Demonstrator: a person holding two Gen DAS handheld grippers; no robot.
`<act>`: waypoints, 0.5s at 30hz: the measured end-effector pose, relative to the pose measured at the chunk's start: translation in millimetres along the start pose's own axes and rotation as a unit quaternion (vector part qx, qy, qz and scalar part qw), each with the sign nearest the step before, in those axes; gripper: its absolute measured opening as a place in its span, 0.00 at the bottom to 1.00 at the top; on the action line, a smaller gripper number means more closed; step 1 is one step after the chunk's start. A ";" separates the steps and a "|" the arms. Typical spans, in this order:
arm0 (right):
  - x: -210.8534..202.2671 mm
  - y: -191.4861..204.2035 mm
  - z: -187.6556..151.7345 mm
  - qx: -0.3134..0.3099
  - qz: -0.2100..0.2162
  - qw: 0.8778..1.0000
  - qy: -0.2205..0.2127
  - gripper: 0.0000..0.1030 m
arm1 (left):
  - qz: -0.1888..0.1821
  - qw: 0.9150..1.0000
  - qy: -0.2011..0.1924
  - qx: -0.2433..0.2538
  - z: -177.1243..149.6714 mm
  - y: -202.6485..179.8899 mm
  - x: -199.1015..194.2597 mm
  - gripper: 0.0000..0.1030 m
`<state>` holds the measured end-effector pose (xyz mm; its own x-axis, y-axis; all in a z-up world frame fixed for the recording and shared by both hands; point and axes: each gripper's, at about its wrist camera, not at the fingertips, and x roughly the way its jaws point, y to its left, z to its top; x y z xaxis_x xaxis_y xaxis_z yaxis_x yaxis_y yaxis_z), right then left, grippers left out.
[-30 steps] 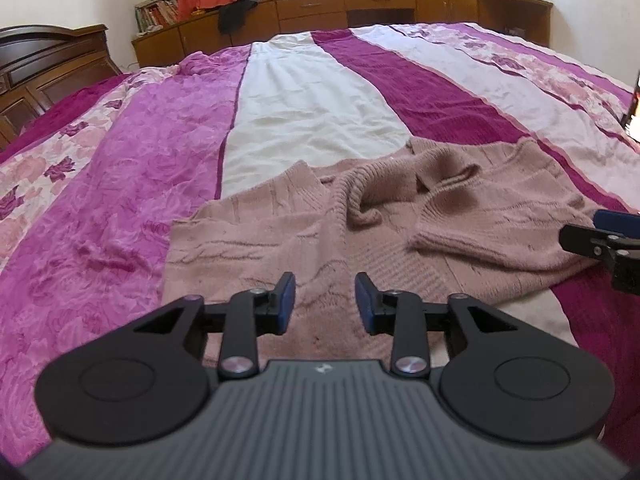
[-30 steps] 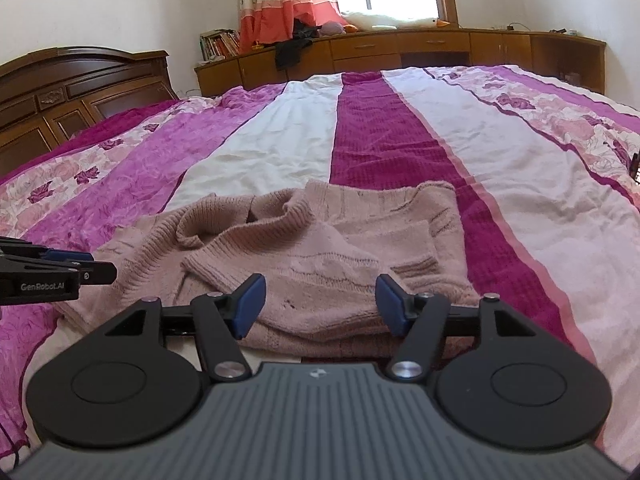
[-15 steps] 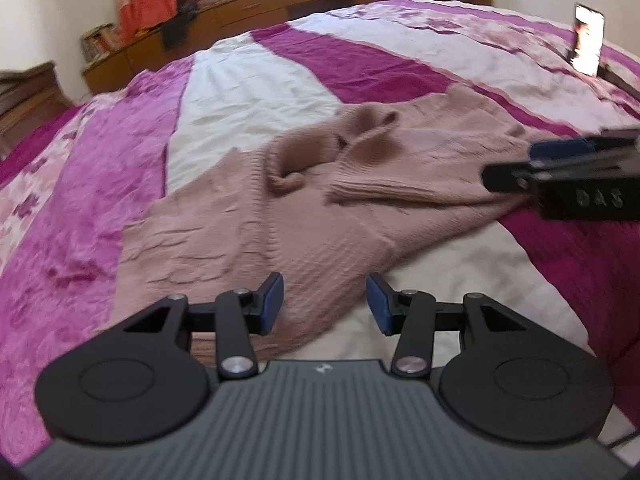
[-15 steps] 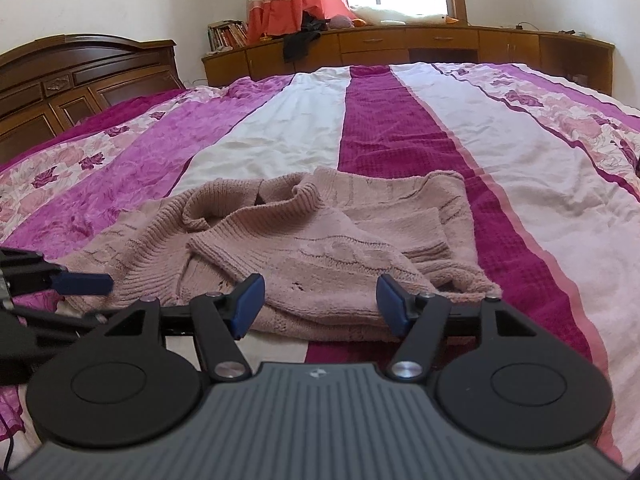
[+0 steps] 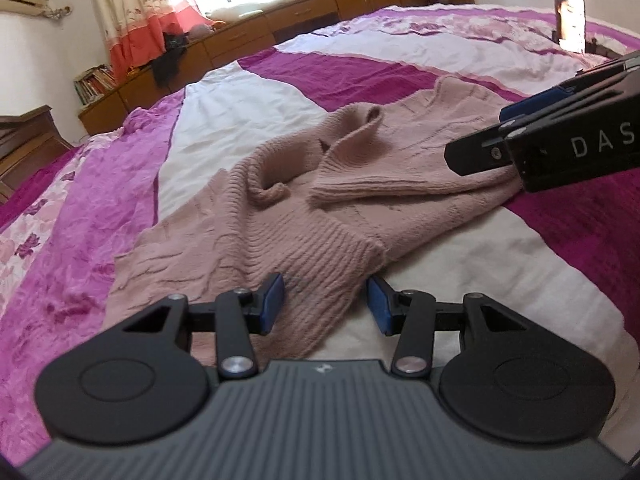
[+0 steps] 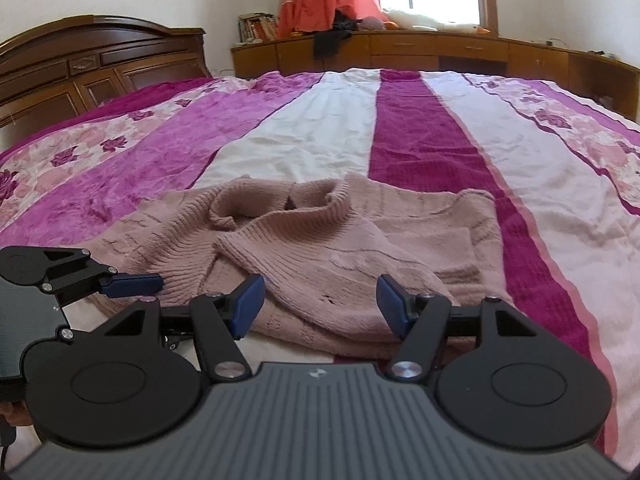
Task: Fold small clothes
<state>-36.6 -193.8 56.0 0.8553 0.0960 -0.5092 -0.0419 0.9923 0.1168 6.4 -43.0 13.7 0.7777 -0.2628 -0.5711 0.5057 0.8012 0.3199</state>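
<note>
Our left tongs (image 5: 326,304) stand open and hold nothing, a ribbed sleeve cuff (image 5: 320,276) of the sweater (image 5: 280,208) lying just between their tips. Our right tongs (image 6: 320,304) gape wider, also empty, the sweater's near hem (image 6: 332,320) just ahead of them. The sweater lies rumpled on the bed (image 6: 320,128), one sleeve across its body, collar (image 6: 280,204) beyond. We judge folding is only beginning; next we should pinch cuff and hem, then spread the knit flat.
</note>
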 end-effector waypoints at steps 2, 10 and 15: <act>2.2 3.6 2.8 -0.008 0.005 1.000 0.001 0.67 | 0.001 1.000 -0.006 0.000 -1.9 3.2 0.5 0.49; 24.4 14.5 9.1 -0.029 0.021 0.999 0.021 0.67 | -0.025 0.999 -0.025 -0.016 -2.6 14.2 -3.0 0.17; 40.9 26.8 12.3 -0.057 0.032 0.998 0.026 0.67 | -0.017 0.999 -0.021 -0.034 0.5 23.0 -0.6 0.17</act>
<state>3.6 -164.3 48.8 0.8216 0.1601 -0.5471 -0.1567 0.9862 0.0532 17.7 -24.7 21.7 0.7764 -0.3112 -0.5481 0.5064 0.8257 0.2486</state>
